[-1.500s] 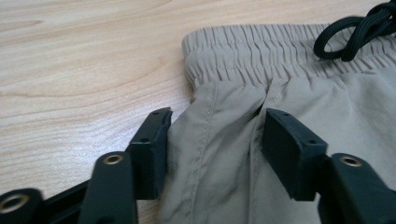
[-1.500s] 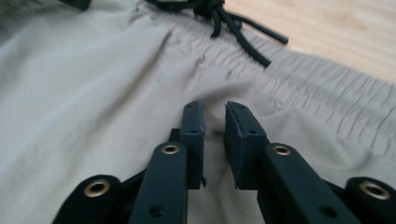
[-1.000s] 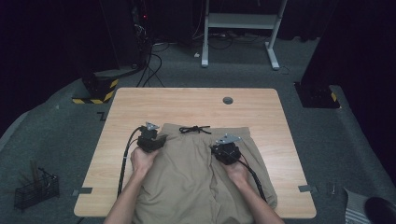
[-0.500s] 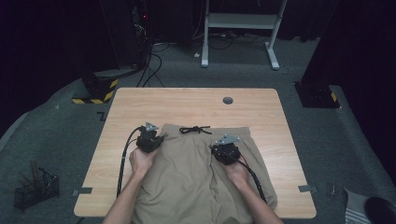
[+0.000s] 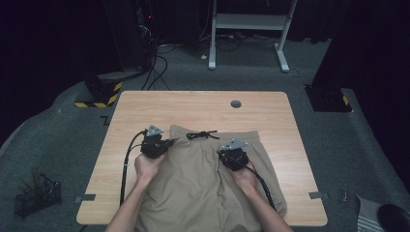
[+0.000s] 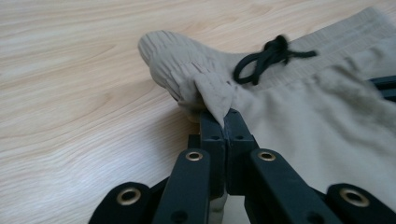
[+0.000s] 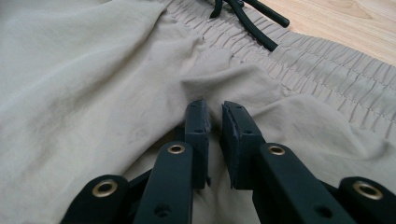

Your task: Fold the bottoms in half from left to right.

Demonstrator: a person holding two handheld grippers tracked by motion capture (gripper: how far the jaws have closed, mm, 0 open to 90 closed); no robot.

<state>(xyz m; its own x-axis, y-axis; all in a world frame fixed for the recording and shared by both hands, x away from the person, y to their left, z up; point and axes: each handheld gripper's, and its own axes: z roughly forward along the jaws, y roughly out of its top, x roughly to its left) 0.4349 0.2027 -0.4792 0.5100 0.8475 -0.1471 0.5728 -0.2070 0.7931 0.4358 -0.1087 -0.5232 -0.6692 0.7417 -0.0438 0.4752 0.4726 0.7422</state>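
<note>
Worktop (image 5: 203,104) — a pale wooden surface with a small round grommet (image 5: 236,104) near its far edge. It stands on a grey floor (image 5: 63,140); a white frame (image 5: 246,29) rises beyond it and a wire basket (image 5: 36,198) sits on the floor at lower left.

Shorts (image 5: 203,179) — a khaki garment spread flat over the near half of the worktop, the elastic waistband (image 7: 327,74) turned to the far side and the legs running toward the person.

Forearms and hands — entering from the bottom edge, one on each side of the garment.

Left tool (image 5: 154,143) — at the waistband's left corner. In the left gripper view its jaws are pressed together, having just been closing, and they pinch a fold of fabric (image 6: 215,95); the corner is drawn up off the wood into a bunched peak.

Right tool (image 5: 234,154) — on the right half of the garment, just below the waistband. In the right gripper view its jaws stand nearly together with a raised ridge of cloth (image 7: 219,70) running into the narrow gap between them; whether the pads press on it cannot be told.

Drawstring (image 5: 202,135) — a black cord tied in a bow at the middle of the waistband, between the two tools.
</note>
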